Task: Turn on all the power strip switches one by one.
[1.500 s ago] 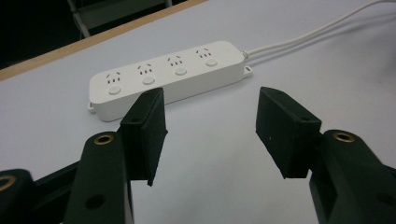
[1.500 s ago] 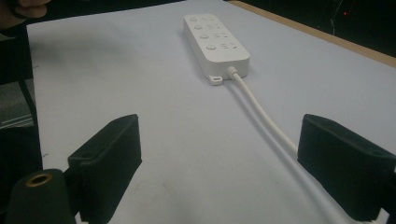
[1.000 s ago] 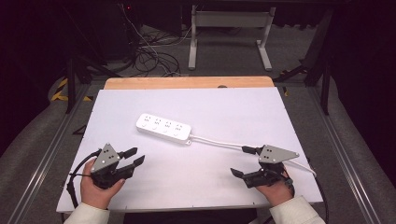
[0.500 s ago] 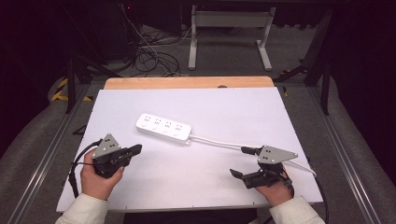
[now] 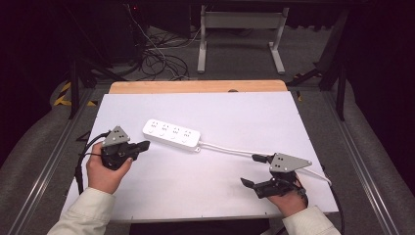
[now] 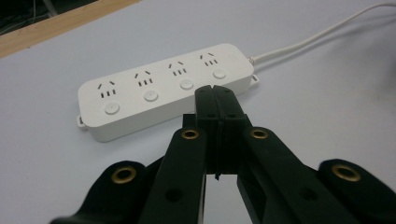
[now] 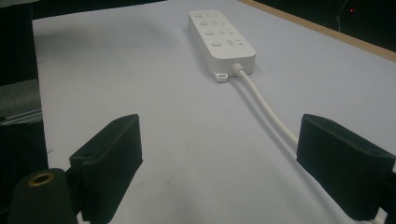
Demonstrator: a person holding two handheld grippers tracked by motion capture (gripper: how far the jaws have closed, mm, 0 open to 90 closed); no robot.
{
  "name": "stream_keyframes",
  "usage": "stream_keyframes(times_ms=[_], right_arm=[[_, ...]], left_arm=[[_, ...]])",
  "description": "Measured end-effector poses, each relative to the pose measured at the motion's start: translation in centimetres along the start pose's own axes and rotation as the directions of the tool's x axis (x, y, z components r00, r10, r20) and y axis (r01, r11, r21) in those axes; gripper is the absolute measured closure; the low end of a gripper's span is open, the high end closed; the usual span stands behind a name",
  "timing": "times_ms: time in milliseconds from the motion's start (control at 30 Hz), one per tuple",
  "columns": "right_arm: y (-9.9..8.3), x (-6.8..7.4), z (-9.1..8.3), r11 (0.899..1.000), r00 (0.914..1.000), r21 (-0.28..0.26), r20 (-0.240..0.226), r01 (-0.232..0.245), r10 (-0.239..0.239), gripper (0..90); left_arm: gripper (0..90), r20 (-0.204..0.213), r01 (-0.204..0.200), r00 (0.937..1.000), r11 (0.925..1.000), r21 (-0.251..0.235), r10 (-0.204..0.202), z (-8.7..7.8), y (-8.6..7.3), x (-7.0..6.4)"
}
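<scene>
My left gripper (image 5: 143, 145) sat clenched just beside the power strip (image 5: 172, 133). My right gripper (image 5: 254, 170) gaped apart, straddling its cord (image 7: 268, 112).

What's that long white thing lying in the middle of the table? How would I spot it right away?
Look at the big white table with the wooden strip along its far edge. Left of centre, lying at a slant, is a white power strip, a flat bar with four socket sets, each with a round button. Its white cord trails toward the right gripper, and nothing else white lies there.
</scene>
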State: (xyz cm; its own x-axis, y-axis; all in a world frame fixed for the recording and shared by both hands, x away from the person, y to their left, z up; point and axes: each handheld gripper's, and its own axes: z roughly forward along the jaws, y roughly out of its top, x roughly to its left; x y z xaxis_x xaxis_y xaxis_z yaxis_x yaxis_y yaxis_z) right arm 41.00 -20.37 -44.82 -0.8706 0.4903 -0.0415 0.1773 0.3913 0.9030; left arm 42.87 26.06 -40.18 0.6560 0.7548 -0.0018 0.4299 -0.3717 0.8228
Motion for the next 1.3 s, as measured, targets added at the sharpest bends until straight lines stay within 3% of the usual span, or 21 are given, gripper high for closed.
stream_keyframes(times_ms=[167, 467, 667, 767, 1000, 1300], right_arm=[[0.0, 0.0, 0.0, 1.000, 1.0000, -0.001, -0.006, 0.000, 0.000, 14.2], [0.0, 0.0, 0.0, 1.000, 1.0000, -0.002, -0.009, -0.001, 0.001, 14.2], [0.0, -0.1, 0.0, 1.000, 0.9999, -0.001, -0.011, -0.004, 0.004, 14.2], [0.0, 0.0, 0.0, 1.000, 0.9999, -0.001, -0.012, -0.004, 0.004, 14.2], [0.0, -0.1, 0.0, 1.000, 0.9999, -0.001, -0.014, -0.005, 0.005, 14.2], [0.0, -0.1, 0.0, 1.000, 0.9999, 0.000, -0.016, -0.003, 0.003, 14.2]], left_arm=[[89.9, -0.039, 0.005, 0.9992, 1.0000, -0.003, -0.005, 0.7, 0.8, 0.9], [89.9, -0.015, 0.072, 0.9973, 0.9966, -0.040, -0.073, 2.5, 1.1, 3.4], [89.8, -0.026, 0.113, 0.9932, 0.9933, -0.023, -0.114, 3.8, 1.3, 4.7], [89.9, -0.035, 0.117, 0.9923, 0.9925, -0.033, -0.119, 4.6, 1.3, 5.2], [89.9, -0.079, 0.140, 0.9872, 0.9902, 0.008, -0.139, 6.2, 0.8, 6.1], [89.9, -0.091, 0.159, 0.9834, 0.9871, 0.017, -0.157, 7.5, 0.2, 7.2]])
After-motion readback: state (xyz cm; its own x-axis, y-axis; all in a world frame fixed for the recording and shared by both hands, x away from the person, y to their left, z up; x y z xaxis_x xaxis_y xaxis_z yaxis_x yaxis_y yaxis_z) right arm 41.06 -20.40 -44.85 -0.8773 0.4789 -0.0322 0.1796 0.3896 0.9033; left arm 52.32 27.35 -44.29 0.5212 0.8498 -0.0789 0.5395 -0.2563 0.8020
